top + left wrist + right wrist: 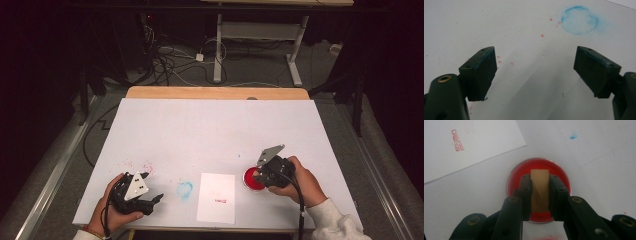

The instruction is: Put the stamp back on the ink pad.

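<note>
High view: left gripper (150,192) low over the white table (210,125), jaws spread wide with nothing between them. Ahead of its fingertips, a blue ring stain (580,20); red specks (499,60) just beside the left finger. Further right, a white sheet (216,197) bearing a red stamp mark (457,140). Right gripper (540,187) clamped on a wooden stamp block (539,191), its end over the red ink pad (539,176).

Wooden stamp (539,190) stands upright in round red ink pad (517,176), beside stamped paper (216,197).
</note>
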`<act>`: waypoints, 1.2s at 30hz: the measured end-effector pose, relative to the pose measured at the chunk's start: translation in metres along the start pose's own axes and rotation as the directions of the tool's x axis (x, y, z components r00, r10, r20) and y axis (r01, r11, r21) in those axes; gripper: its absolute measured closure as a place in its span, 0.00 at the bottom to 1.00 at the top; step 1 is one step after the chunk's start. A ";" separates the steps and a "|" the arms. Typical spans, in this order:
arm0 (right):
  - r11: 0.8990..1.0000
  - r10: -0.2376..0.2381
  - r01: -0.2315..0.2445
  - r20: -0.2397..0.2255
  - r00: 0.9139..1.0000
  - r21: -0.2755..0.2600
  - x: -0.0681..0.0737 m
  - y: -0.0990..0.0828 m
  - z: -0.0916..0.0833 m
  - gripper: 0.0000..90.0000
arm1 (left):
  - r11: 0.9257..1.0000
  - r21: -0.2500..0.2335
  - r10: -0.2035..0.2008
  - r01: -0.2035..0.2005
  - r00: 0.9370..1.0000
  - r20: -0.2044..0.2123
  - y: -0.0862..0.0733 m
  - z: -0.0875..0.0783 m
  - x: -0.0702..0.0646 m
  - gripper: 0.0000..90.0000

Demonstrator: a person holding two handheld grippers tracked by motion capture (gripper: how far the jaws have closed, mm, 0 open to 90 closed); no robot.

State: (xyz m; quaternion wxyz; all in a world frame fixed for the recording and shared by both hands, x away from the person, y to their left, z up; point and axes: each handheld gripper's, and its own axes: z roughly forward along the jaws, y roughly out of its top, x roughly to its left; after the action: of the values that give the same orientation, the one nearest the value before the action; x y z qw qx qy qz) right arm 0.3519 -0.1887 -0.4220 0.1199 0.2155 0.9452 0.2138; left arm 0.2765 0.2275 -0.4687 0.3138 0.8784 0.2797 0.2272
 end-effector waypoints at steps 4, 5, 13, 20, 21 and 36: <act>1.000 -0.005 0.006 -0.010 1.000 0.028 -0.001 0.001 0.005 0.84 | 1.000 0.001 0.000 0.000 1.000 -0.001 0.000 0.000 0.000 0.20; 1.000 0.001 -0.001 -0.011 1.000 0.030 -0.001 0.002 0.005 0.83 | 1.000 0.002 0.001 -0.001 1.000 -0.001 -0.001 0.000 0.000 0.20; 0.999 -0.007 0.008 -0.019 1.000 0.049 -0.001 0.003 0.009 0.82 | 1.000 0.006 0.002 -0.002 1.000 0.002 -0.001 0.000 0.000 0.20; 0.999 -0.005 0.005 -0.013 1.000 0.037 -0.001 0.004 0.005 0.82 | 1.000 0.003 0.001 -0.001 1.000 -0.002 -0.001 0.000 0.001 0.20; 0.999 -0.005 0.006 -0.013 1.000 0.035 -0.001 0.004 0.005 0.84 | 1.000 0.004 0.002 -0.002 1.000 -0.001 -0.001 0.000 0.000 0.20; 0.999 -0.004 0.004 -0.015 1.000 0.039 -0.001 0.004 0.005 0.85 | 1.000 0.000 0.000 0.000 1.000 -0.002 -0.001 0.000 0.001 0.20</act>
State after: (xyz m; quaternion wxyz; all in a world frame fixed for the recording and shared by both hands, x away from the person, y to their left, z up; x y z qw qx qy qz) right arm 0.3559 -0.1840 -0.4247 0.1089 0.2142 0.9506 0.1967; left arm 0.2764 0.2287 -0.4688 0.3134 0.8782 0.2799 0.2283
